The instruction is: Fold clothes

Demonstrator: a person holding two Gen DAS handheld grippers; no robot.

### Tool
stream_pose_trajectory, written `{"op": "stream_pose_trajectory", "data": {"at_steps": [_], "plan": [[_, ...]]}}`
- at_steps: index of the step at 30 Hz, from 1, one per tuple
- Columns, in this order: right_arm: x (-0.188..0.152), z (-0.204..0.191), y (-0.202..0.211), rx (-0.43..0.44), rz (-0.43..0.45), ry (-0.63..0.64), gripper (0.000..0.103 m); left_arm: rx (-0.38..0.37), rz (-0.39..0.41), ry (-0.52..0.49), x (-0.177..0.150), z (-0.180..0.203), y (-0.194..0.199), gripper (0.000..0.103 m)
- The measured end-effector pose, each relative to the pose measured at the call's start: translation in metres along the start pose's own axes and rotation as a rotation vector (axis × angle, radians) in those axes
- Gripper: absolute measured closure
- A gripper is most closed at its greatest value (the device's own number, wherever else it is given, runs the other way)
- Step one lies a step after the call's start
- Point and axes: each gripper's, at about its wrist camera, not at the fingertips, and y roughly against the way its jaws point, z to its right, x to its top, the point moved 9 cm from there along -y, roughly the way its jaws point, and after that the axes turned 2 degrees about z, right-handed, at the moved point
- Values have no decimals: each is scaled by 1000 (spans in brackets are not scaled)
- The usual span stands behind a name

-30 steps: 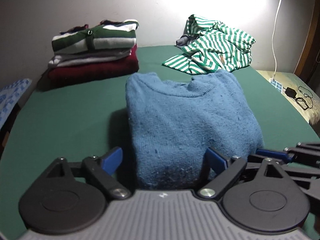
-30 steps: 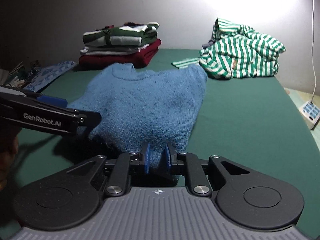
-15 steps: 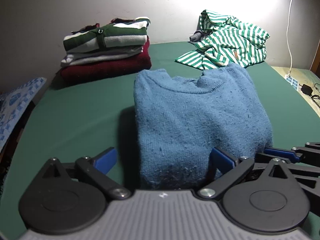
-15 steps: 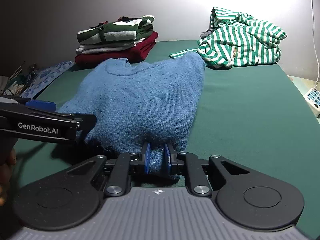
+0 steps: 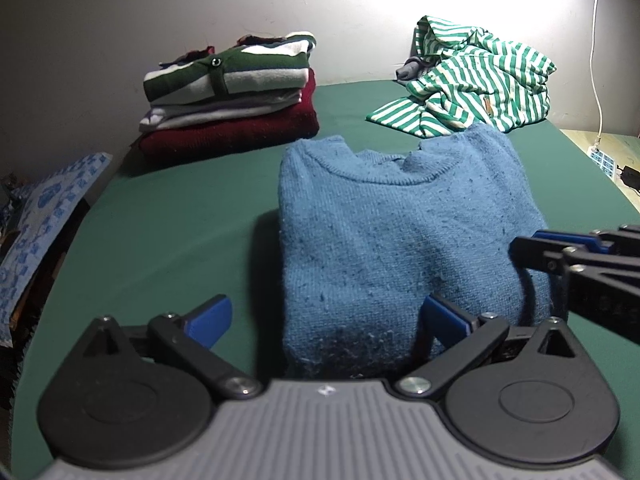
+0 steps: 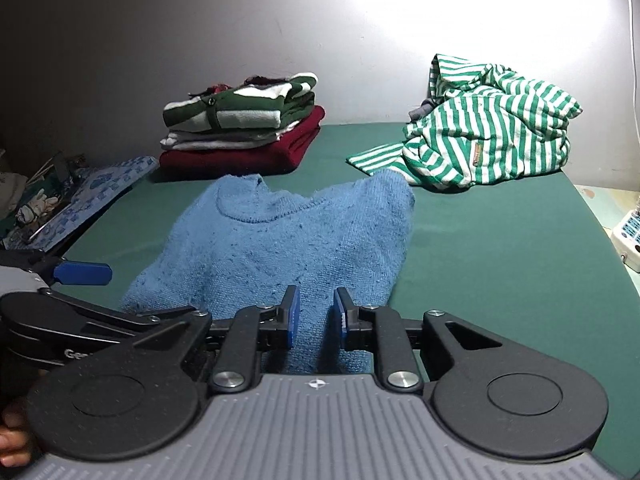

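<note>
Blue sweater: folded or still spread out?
Folded. The blue sweater lies as a compact rectangle on the green table, neckline at the far end, no sleeves showing.

Setting: a home room, a domestic laundry corner.

- Desk (image 5: 192, 216) covered in green cloth, set against a plain pale wall (image 5: 120, 20) lit by one bright lamp glare.
- Stack of folded garments (image 5: 232, 96) at the back: green-and-white striped top, pale layers, dark red knit at the bottom.
- Crumpled green-and-white striped shirt (image 5: 480, 84) by the wall.
- Blue knitted sweater (image 5: 400, 232) laid folded in the middle.
- Blue floral-patterned cloth (image 6: 92, 196) beside the desk, with household clutter (image 6: 32, 200) next to it.
- White cable (image 5: 596, 60) hanging down the wall to a power strip (image 5: 602, 158) on a pale surface.
</note>
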Motion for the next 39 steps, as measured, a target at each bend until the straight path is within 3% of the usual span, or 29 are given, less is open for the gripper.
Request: {"op": "stream_pose_trajectory", "data": {"at_steps": [5,10,20,28,31,33,36,39], "plan": [[-2,11,-10,35,-19,-35,80,0,6,-5,0,-1,-1,1],[-2,6,-17,14,-5,2,79,-14,-5,-6,1,-4,-6,1],[-3,5,-17,-39,17,-33,77,-124,-21,-1,1,-9,-15,1],[-7,-3,-11,-139,70,1,74,-312,9,43,-3,-25,-18,1],[3,8,-1,-143,59,-107,73,-371,33,85,4,-40,-7,4],[16,15,8,-128,107,-225,73,-396,67,119,14,-50,1,2],[34,17,2,-118,111,-255,73,-390,95,128,29,-54,0,2],[37,10,-17,-110,62,-195,69,-361,51,100,30,-44,-22,3]]}}
